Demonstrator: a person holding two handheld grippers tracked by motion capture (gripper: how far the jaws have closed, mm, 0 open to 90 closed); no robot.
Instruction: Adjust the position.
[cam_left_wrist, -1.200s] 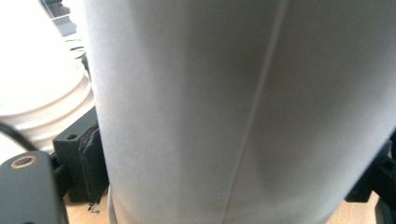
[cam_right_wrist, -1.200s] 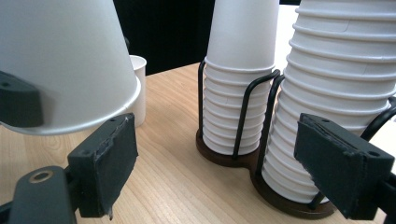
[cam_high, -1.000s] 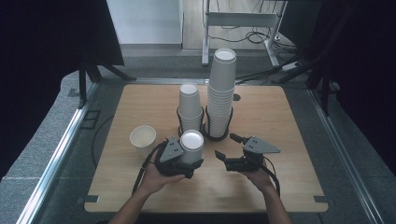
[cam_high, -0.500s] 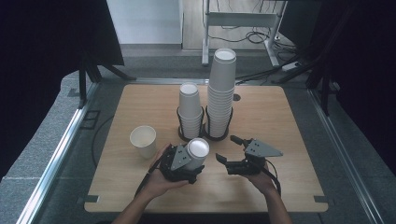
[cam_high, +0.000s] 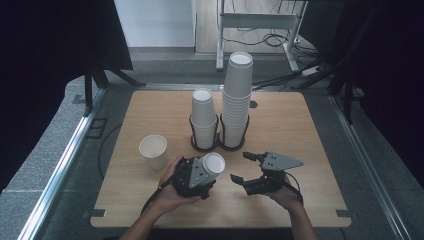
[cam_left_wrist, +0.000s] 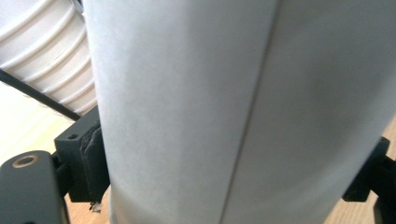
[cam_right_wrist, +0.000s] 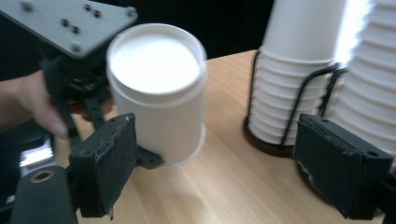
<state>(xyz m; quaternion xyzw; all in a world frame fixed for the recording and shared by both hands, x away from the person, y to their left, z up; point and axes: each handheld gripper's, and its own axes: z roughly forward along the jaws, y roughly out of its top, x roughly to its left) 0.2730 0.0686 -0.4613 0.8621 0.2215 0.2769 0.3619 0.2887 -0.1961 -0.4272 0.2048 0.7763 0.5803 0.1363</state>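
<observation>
My left gripper (cam_high: 205, 176) is shut on a white paper cup (cam_high: 214, 163), which it holds upside down and slightly tilted near the table's front. In the left gripper view the cup's wall (cam_left_wrist: 233, 107) sits between the two pads (cam_left_wrist: 93, 158). In the right gripper view the same cup (cam_right_wrist: 156, 98) has its wide rim low over the wood; I cannot tell whether it touches. My right gripper (cam_high: 241, 166) is just right of the cup, open, with nothing between its jaws (cam_right_wrist: 224, 172).
Two stacks of inverted cups stand in black wire holders mid-table: a short stack (cam_high: 203, 117) and a tall stack (cam_high: 236, 97). A single upright cup (cam_high: 153, 150) stands to the left. The wooden table (cam_high: 300, 125) ends close behind both hands.
My left gripper has lowered the cup toward the table and shifted it a little to the right. The right gripper has stayed put.
</observation>
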